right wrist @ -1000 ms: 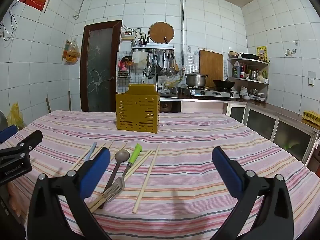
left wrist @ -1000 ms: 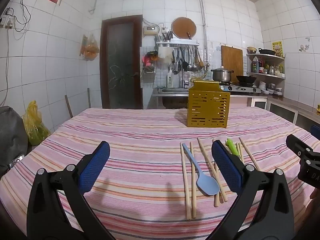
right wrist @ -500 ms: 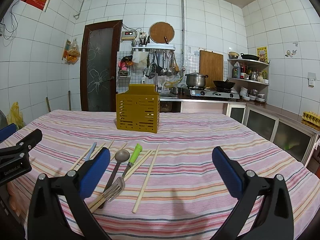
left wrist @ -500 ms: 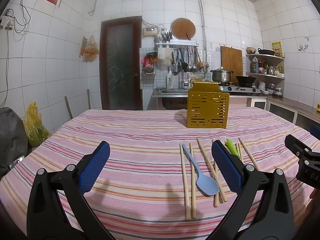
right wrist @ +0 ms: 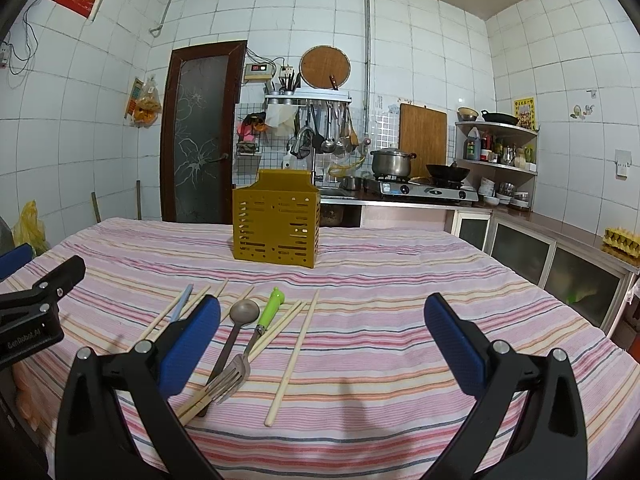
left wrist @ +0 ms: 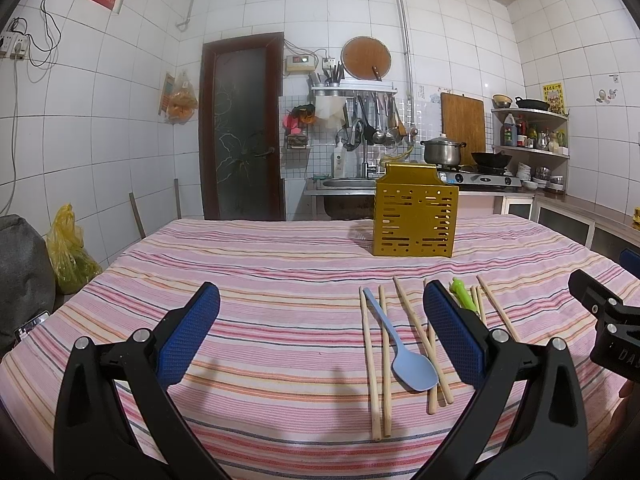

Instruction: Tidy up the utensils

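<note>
A yellow slotted utensil holder (left wrist: pixel 414 220) (right wrist: pixel 276 224) stands upright at the far middle of the striped table. Nearer lie several wooden chopsticks (left wrist: pixel 374 364) (right wrist: pixel 294 354), a light blue spoon (left wrist: pixel 412 364), a dark metal spoon (right wrist: pixel 244 312) and a fork with a green handle (right wrist: pixel 270 308) (left wrist: pixel 462 294). My left gripper (left wrist: pixel 320 336) hovers open above the cloth, left of the utensils, nothing between its fingers. My right gripper (right wrist: pixel 322 344) is open too, just right of the chopsticks, its left pad (right wrist: pixel 188 344) in front of the blue spoon.
The pink striped tablecloth (left wrist: pixel 260 272) covers the whole table. Behind it are a dark door (left wrist: pixel 242 128), a sink with hanging tools (left wrist: pixel 368 120), a stove with a pot (right wrist: pixel 392 164) and corner shelves (right wrist: pixel 496 152). A yellow bag (left wrist: pixel 68 256) sits off the left edge.
</note>
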Tool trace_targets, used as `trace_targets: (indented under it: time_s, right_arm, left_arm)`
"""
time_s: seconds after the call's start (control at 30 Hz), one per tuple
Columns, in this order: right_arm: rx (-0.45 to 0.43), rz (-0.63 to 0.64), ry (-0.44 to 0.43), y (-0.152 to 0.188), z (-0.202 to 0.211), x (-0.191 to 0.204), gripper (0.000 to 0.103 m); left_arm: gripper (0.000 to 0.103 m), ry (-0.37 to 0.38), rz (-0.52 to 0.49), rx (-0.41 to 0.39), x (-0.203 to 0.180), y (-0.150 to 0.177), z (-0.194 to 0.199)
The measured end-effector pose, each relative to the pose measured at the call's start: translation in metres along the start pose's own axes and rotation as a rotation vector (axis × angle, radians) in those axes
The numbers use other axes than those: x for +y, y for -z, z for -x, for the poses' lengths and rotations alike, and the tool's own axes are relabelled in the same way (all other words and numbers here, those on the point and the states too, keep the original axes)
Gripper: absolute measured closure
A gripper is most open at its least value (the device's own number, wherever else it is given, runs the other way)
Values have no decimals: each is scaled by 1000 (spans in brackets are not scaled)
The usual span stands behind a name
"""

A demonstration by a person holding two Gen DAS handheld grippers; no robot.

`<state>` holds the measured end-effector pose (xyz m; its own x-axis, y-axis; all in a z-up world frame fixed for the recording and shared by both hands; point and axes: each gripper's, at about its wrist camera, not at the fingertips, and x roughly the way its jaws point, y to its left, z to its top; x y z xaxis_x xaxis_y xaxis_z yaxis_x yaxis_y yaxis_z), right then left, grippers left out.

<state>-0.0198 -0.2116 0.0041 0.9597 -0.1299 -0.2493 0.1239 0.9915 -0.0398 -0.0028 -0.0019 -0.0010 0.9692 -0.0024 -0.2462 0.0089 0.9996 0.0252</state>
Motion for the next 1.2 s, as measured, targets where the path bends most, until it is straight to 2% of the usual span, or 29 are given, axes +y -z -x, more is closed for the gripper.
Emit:
trace_targets:
  time_s: [1.2]
  right_arm:
    - [12,-20,-1,-2,1,-6,4]
  left_arm:
    - [5,1,0,0,0,-1,1]
